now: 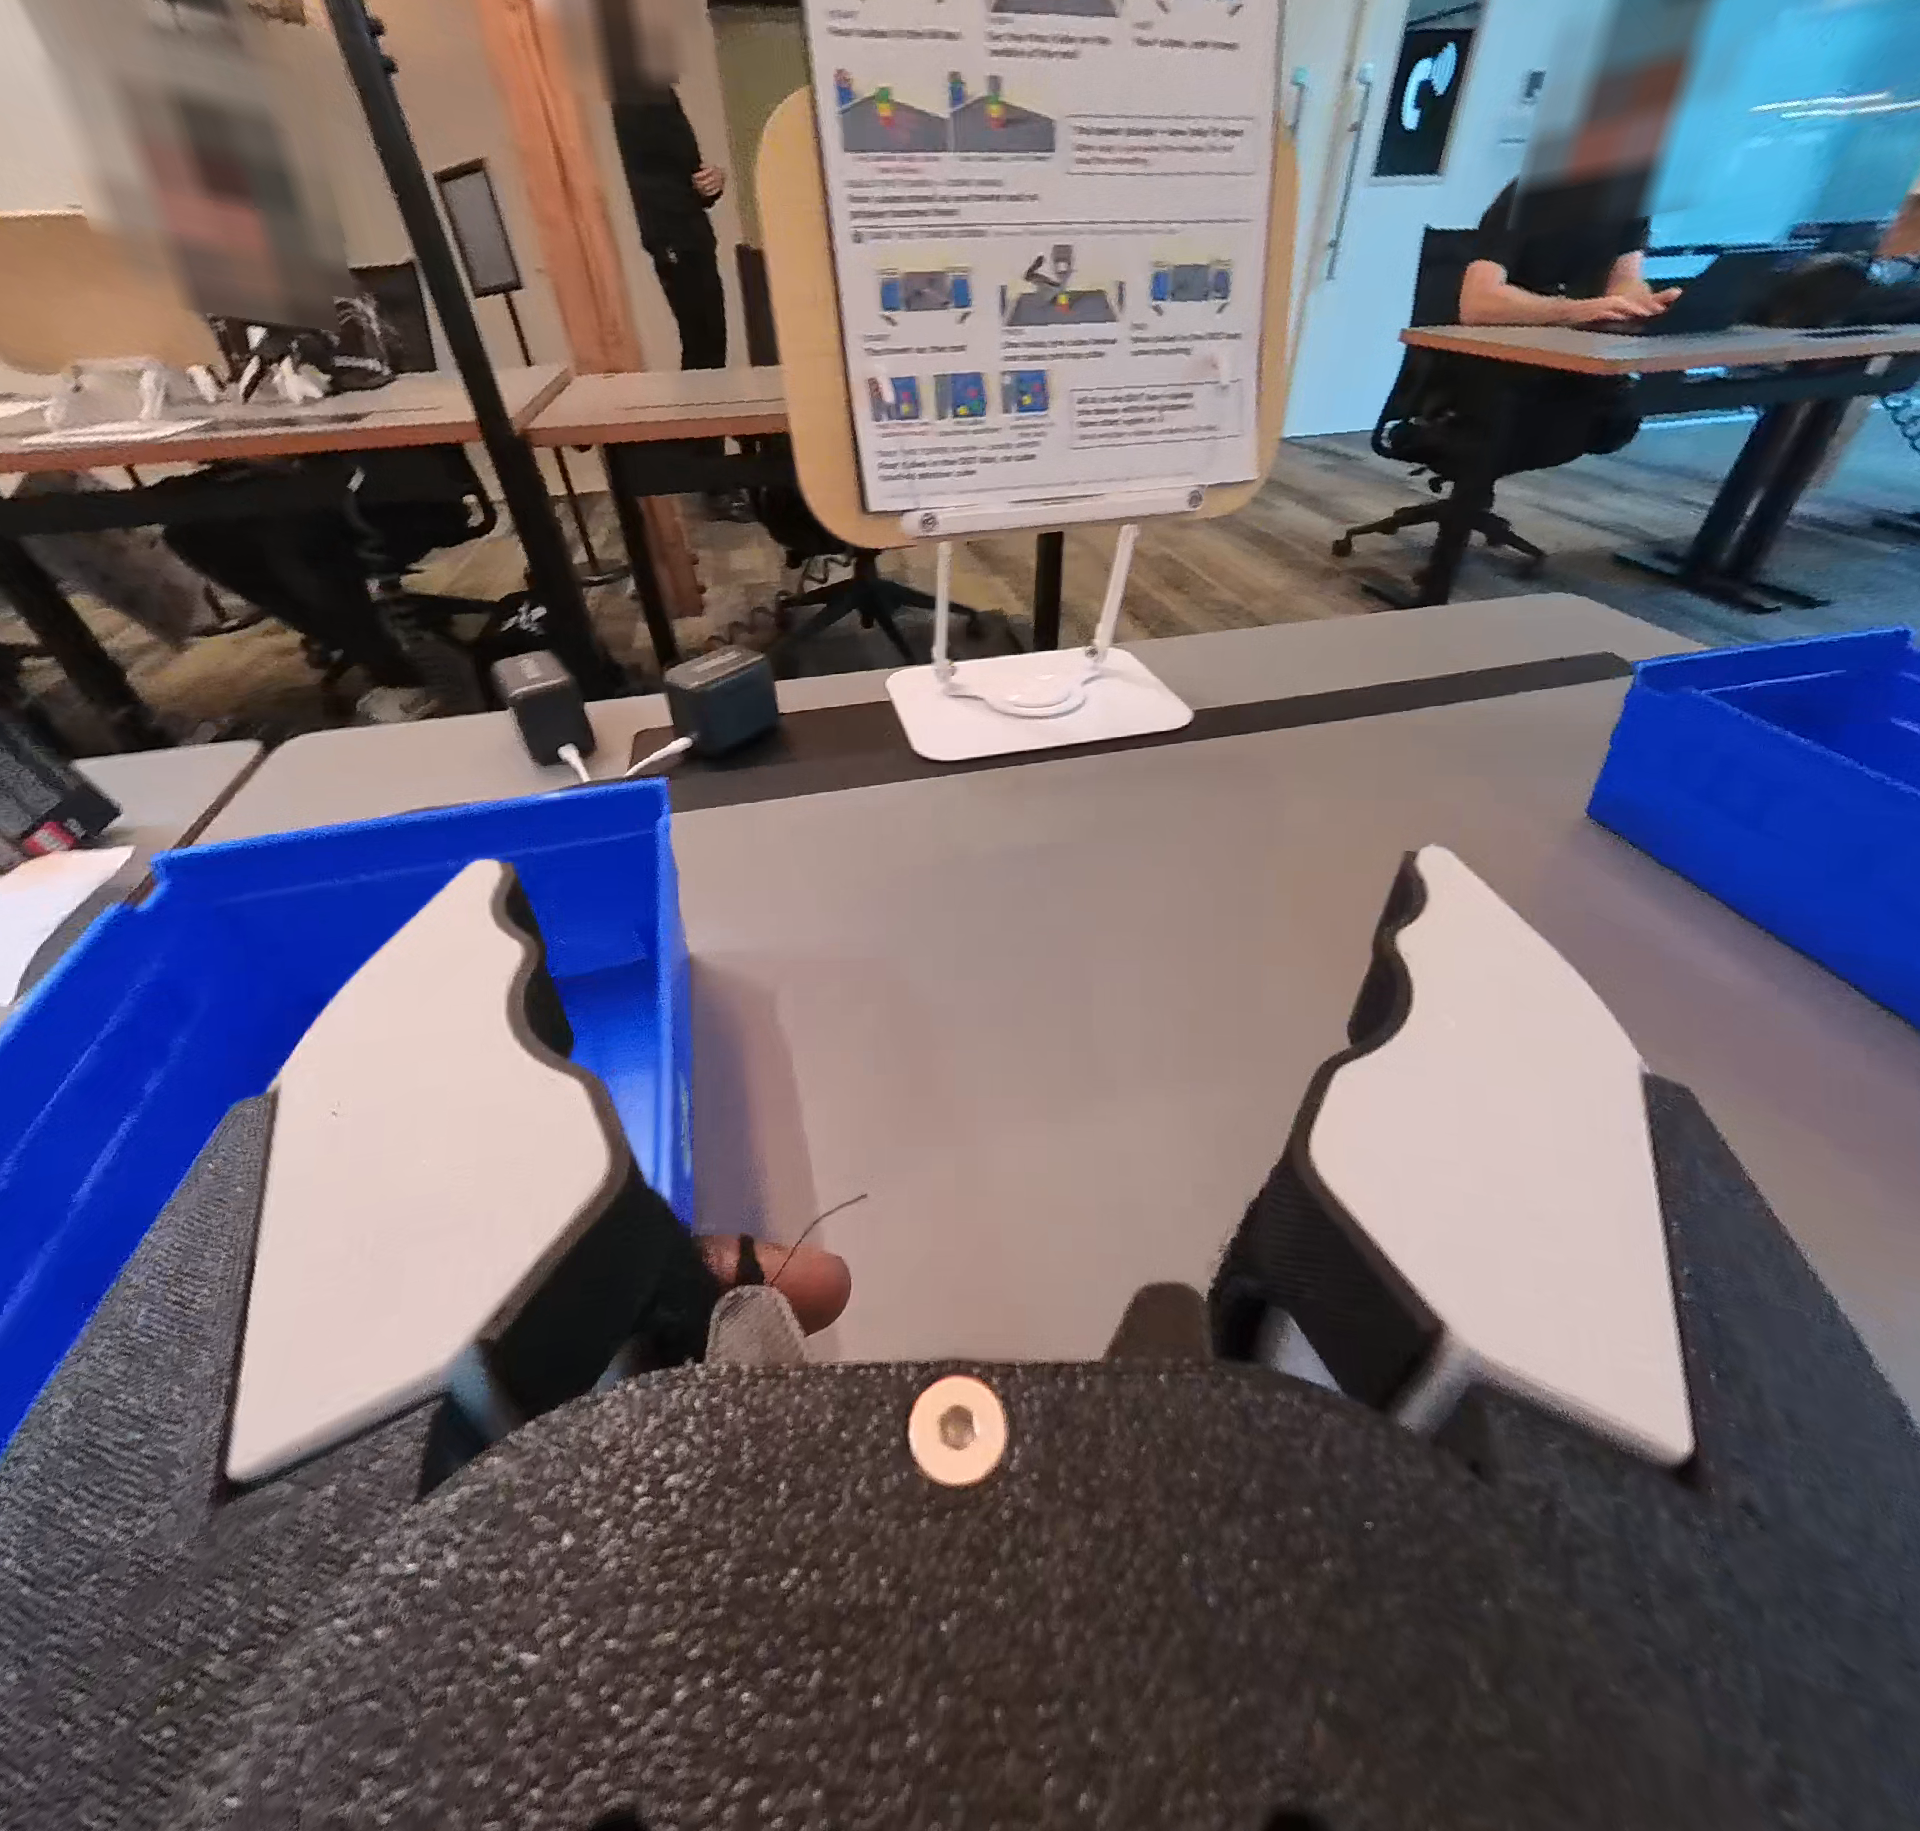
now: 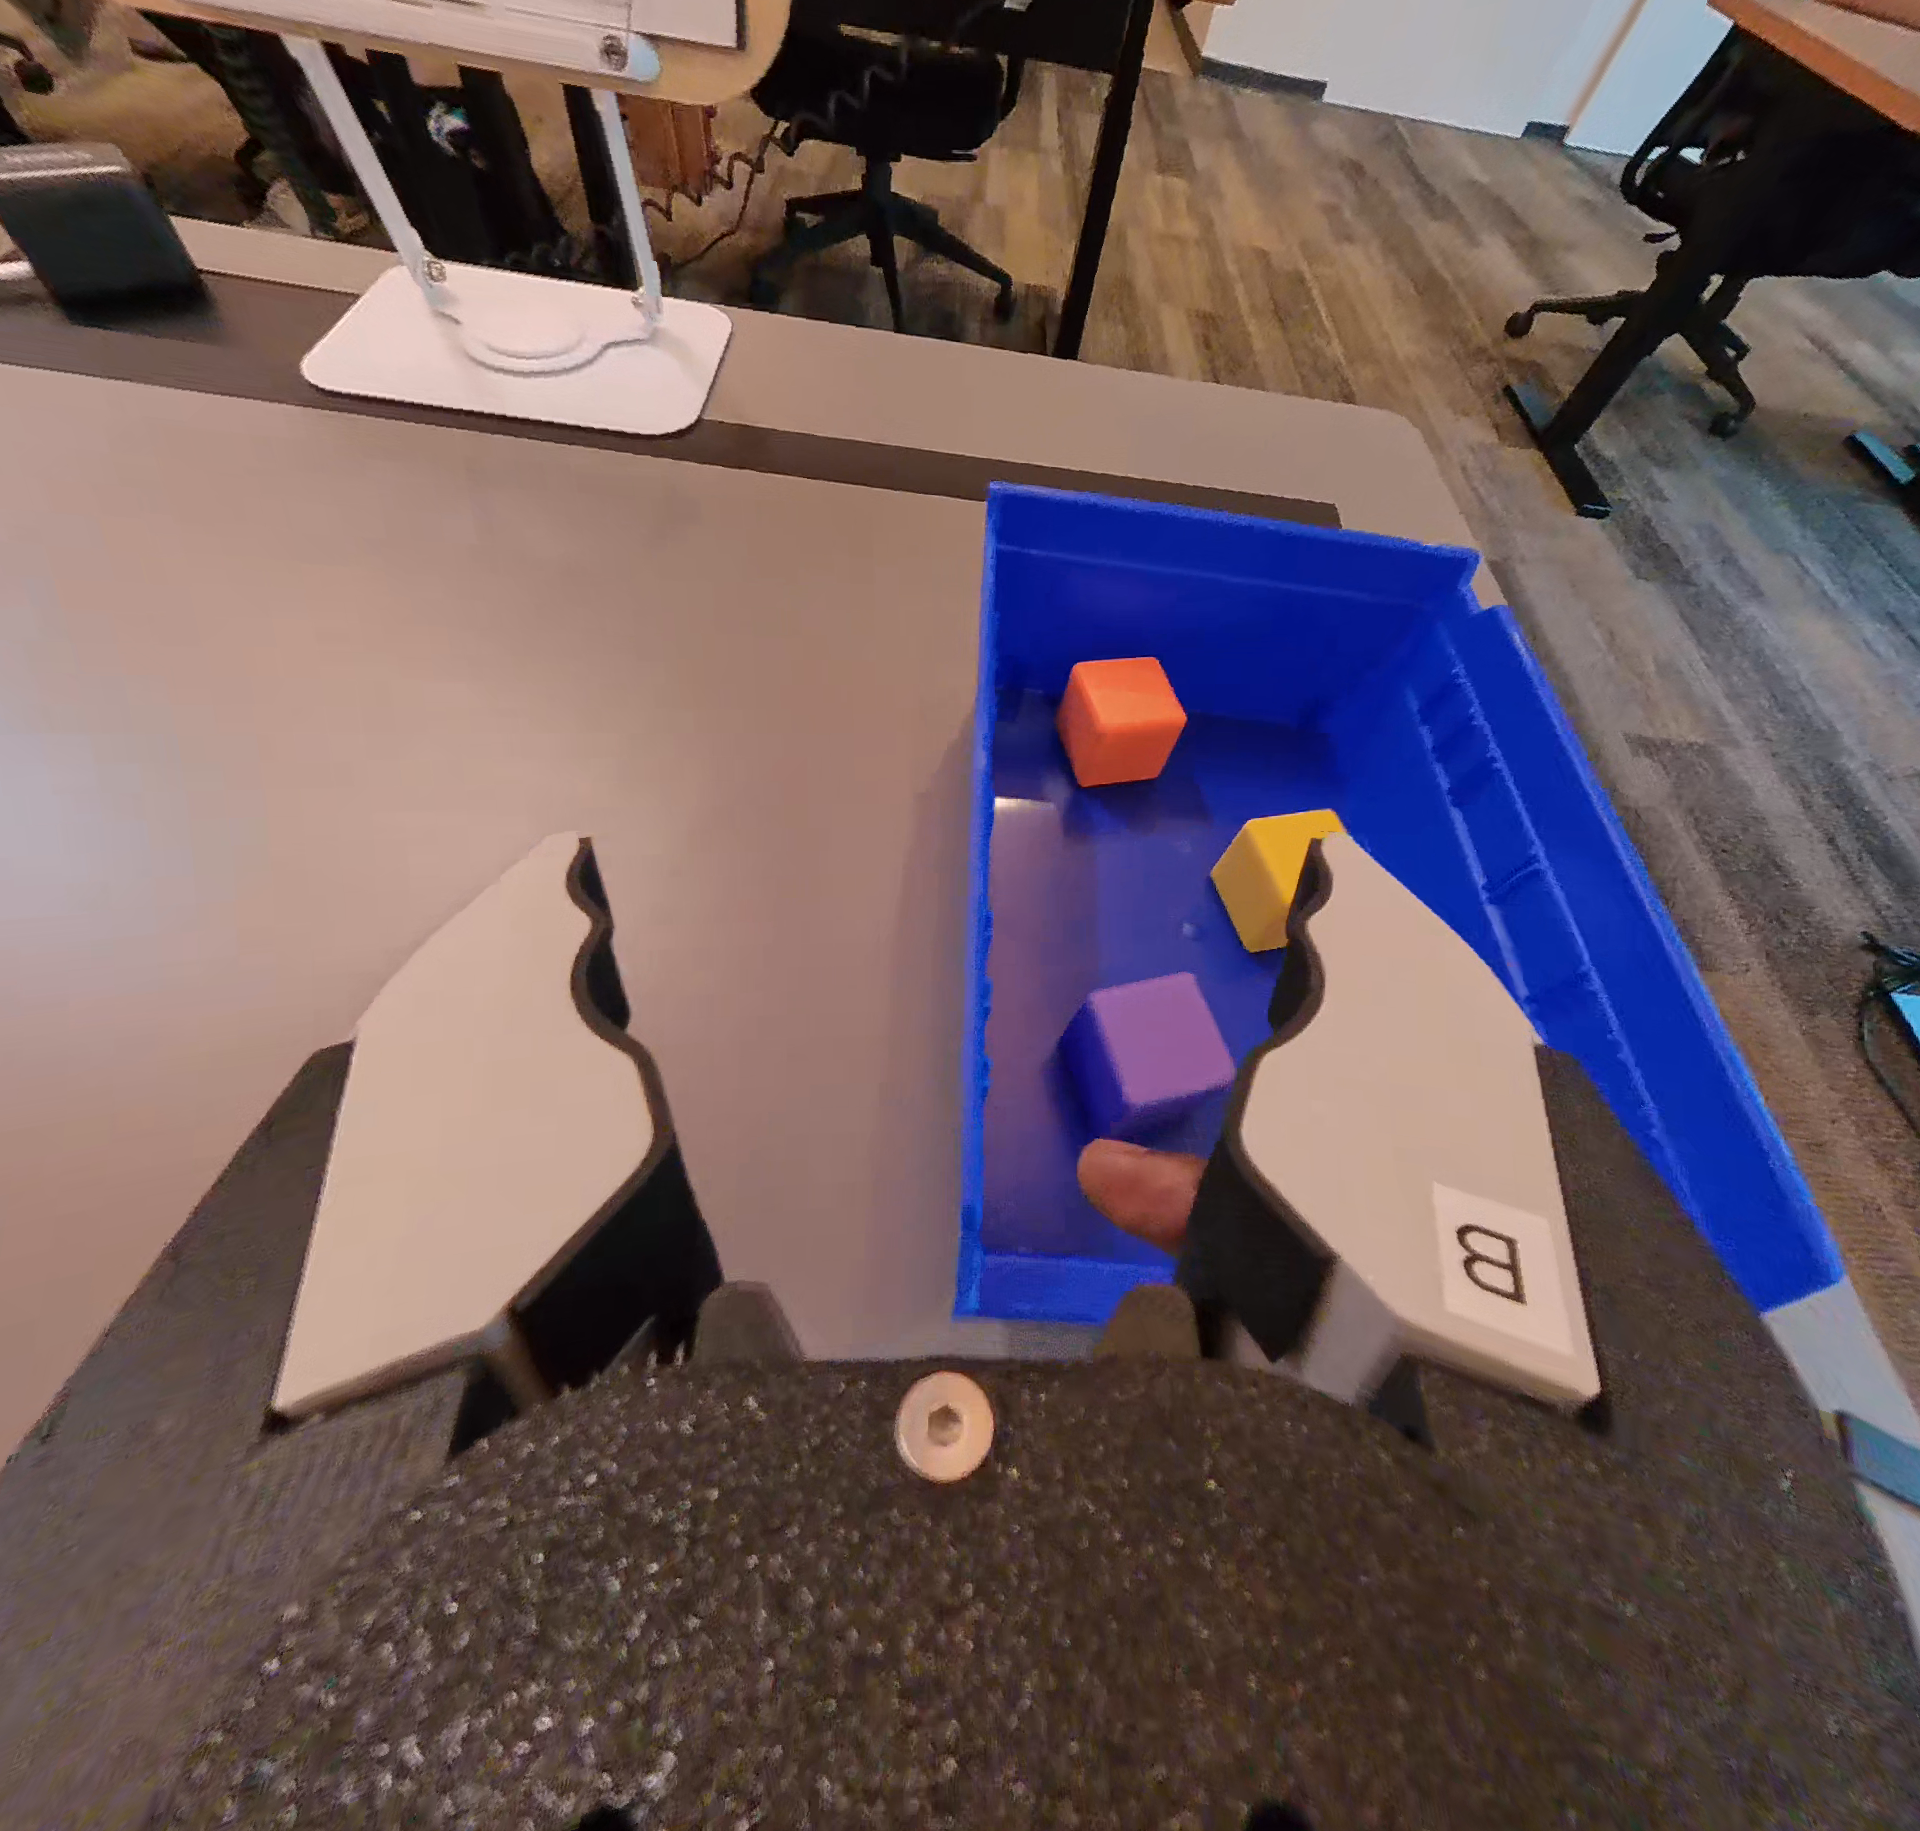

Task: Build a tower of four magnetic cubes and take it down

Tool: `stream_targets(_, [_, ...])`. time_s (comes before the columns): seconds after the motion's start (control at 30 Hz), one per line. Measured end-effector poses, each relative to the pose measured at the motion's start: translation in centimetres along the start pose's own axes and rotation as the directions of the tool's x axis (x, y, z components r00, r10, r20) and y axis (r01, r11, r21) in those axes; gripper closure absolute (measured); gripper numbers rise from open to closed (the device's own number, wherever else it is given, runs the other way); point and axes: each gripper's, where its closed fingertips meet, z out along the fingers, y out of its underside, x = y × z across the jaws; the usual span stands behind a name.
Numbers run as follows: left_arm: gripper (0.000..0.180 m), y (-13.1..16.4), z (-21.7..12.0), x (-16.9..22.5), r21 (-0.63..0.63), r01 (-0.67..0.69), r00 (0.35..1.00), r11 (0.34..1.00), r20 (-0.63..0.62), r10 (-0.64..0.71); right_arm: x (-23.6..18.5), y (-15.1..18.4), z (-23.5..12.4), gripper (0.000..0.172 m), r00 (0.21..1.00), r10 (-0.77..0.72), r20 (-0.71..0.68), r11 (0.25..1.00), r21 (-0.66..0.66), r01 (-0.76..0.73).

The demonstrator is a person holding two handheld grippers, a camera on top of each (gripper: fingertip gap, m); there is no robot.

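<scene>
lying in the blue bin: orange, yellow, purple cubes; both tongs gape bare.

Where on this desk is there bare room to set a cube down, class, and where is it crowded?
Free: the grey desk top between the white stand base and the blue bin. Crowded: that bin, holding the orange cube, yellow cube and purple cube.

White stand (holding sheet); chargers.
</scene>
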Motion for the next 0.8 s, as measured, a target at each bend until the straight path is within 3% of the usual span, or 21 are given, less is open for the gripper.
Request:
stream_targets(0.17, [0.042,2.3,-0.9,-2.7,-0.057,0.011,0.998,0.998,0.068,-0.007,-0.1,1.8,0.3,0.060,1.000,-0.002,-0.010,0.999,-0.039,0.001])
stream_targets(0.47, [0.082,12.4,1.4,-5.9,-0.385,0.022,0.995,0.923,0.101,0.019,-0.4,6.7,3.7,0.091,0.999,-0.036,0.018,0.970,-0.241,0.040])
stream_targets(0.8, [0.141,15.4,1.7,-6.8,-0.484,-0.016,0.994,0.875,0.087,0.067,-0.1,10.9,5.4,0.124,0.988,-0.150,0.020,0.887,-0.439,0.144])
